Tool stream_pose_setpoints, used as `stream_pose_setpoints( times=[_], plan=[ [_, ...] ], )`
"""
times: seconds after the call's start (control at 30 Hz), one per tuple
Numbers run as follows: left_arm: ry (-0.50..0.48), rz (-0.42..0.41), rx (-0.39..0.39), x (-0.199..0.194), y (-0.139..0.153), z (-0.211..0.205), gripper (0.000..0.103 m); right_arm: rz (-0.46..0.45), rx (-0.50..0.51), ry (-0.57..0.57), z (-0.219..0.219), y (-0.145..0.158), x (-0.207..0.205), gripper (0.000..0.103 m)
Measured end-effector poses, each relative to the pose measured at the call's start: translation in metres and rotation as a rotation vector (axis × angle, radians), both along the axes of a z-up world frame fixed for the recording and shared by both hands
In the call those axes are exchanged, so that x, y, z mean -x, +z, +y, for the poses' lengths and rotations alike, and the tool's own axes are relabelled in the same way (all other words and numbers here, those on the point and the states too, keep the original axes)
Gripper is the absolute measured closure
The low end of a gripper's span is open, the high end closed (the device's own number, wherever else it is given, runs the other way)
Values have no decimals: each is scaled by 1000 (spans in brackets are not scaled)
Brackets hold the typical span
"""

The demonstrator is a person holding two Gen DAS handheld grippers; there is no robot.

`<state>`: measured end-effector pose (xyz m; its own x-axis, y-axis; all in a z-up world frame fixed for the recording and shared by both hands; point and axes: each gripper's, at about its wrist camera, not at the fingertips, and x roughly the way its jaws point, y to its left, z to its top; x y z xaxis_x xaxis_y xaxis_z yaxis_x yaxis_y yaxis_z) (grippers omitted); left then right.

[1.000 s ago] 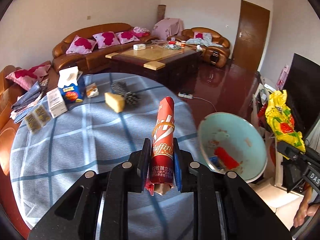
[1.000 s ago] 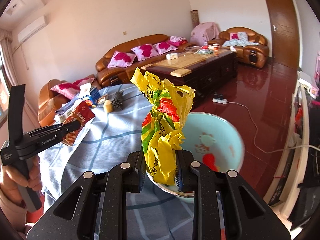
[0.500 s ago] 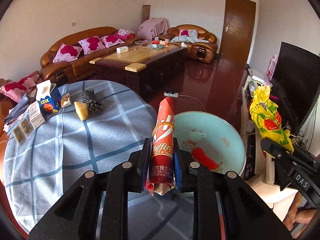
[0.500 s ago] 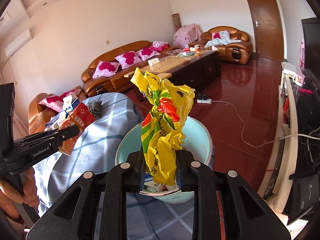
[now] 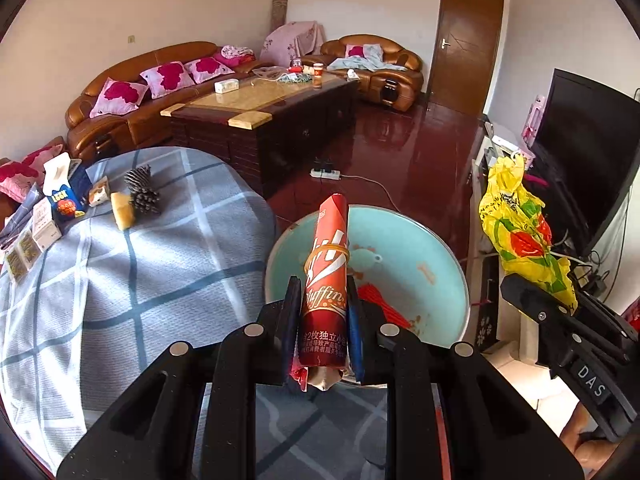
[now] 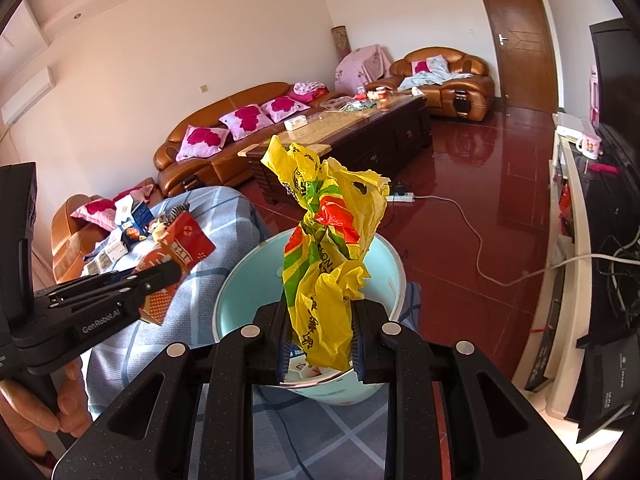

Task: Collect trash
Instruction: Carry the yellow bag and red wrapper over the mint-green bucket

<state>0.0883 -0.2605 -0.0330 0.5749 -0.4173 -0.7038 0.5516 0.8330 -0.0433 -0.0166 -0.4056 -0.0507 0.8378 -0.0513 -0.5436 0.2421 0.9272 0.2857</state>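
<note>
Round desk [image 5: 132, 280] under a blue-grey checked cloth, near edge cut off by the black gripper frames in both views. Just beside it, pale blue basin [image 5: 420, 248], rim clear of the cloth in the left view; far wall visible, near wall hidden behind the jaws; red scraps on its floor [image 5: 380, 300], white bits at the near side in the right view, too small to identify. Left gripper [image 5: 324, 320] clenched on a red rolled snack wrapper [image 5: 326, 276] bound by a rubber band, held upright over the basin's near rim; lower end frayed, print only partly readable. Right gripper [image 6: 320, 332] clamped on a crumpled yellow plastic bag [image 6: 324, 260] with red and green print, standing above the basin; bag's base lost between the pads. Fingers of the left hand [image 6: 60, 408] half cut off at the lower left edge. On the desk's far side, blue carton [image 5: 66, 196], pine cone [image 5: 142, 192], yellow block [image 5: 122, 208] and small boxes [image 5: 44, 228], labels blurred.
</note>
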Motion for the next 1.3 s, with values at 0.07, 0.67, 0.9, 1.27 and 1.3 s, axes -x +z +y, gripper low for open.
stream_pose_setpoints(
  times=[0.07, 0.67, 0.9, 1.27, 1.3],
  plan=[
    [-7, 7, -4, 0, -4, -3, 82, -1, 13, -11, -2, 0, 1, 79],
    [-1, 51, -56, -10, -29, -24, 82, 31, -5, -42, -12, -17, -6, 79],
    [-5, 41, -71, -15, -31, -38, 82, 30, -10, -45, -14, -17, -14, 79],
    [20, 39, -113, -21, -39, -49, 82, 67, -20, -52, -23, -28, -28, 78],
    [20, 42, -114, -22, -40, -50, 82, 73, -25, -50, -24, -30, -29, 78]
  ],
)
